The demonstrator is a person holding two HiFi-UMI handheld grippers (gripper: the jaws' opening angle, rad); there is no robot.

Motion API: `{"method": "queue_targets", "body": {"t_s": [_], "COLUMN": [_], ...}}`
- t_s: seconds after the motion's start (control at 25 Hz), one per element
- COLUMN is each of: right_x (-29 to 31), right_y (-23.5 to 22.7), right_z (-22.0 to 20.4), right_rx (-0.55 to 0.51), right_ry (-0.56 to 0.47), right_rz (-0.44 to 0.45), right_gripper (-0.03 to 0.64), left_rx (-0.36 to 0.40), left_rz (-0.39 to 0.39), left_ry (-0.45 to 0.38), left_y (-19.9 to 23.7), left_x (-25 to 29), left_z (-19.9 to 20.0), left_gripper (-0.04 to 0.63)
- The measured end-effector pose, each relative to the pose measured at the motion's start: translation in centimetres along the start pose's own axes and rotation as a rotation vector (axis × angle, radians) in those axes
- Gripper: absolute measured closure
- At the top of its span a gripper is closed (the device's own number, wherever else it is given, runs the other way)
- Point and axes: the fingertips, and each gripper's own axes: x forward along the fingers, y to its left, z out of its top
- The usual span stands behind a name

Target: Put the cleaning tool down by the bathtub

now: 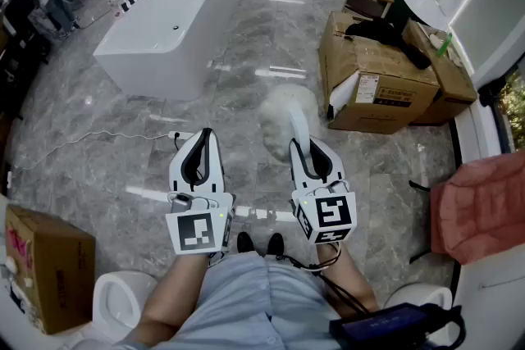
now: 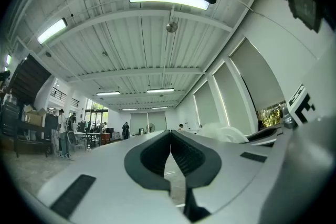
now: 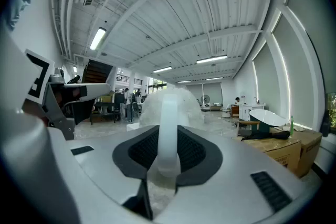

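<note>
Right gripper view showed the dark ribbed pads (image 3: 143, 153) of the right gripper (image 3: 169, 134) pressed against the pale, flat handle of the cleaning tool (image 3: 169, 107), which ran straight out between the jaws to a fluffy white head beyond the tips. Left gripper view showed the left gripper (image 2: 170, 138) with its pads (image 2: 155, 157) brought together at the tips and nothing between them.

In the head view both grippers were held side by side, pointing away from the person, the left gripper (image 1: 203, 147) bare and the right gripper (image 1: 305, 147) carrying the cleaning tool (image 1: 285, 112). The tool's woolly head hung over the grey marble floor (image 1: 246, 70), not resting on it. The white bathtub (image 1: 171, 27) stood toward the far left of the floor, well apart from the tool. Two cardboard boxes (image 1: 371, 82) sat at the right side of the floor, near the tool's head, with dark things lying on top of them. A smaller cardboard box (image 1: 45, 266) stood at the near left corner, and a reddish cloth (image 1: 480, 205) lay at the right edge
</note>
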Motion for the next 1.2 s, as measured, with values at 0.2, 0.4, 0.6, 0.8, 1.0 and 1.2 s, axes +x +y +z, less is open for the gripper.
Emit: {"method": "queue_targets", "body": {"t_s": [0.2,0.4,0.6,0.8,1.0,1.2], "right_x": [-0.2,-0.4,0.6,3.2,8.7,16.8], "right_y": [-1.7,-3.9,-6.2,-7.9,-9.6,-11.1], "right_z": [-0.5,-0.8,-1.6,-2.2,-2.3,-2.1], "right_rx": [0.005,0.002,0.028,0.022,0.016,0.016], "right_ry": [0.005,0.004,0.008,0.027,0.043,0.059], "right_rz": [-0.002,0.007,0.007,0.004,0.001,-0.010], "right_gripper": [0.522,0.522,0.522,0.522,0.522,0.522], "left_rx": [-0.014,0.011,0.001,0.006,-0.006,-0.018], "left_rz": [0.006,0.011,0.034,0.032,0.039,0.044], "left_ry": [0.007,0.025,0.047,0.064,0.067,0.078], "left_y": [-1.4,-2.8,-3.2,-3.1,-1.2,2.7], "left_x": [0.7,1.4,2.9,5.7,10.9,17.7], "left_z": [-0.3,-0.9,-2.4,-3.9,-5.9,-8.3], "left_gripper": [0.577,0.577,0.577,0.577,0.577,0.577]}}
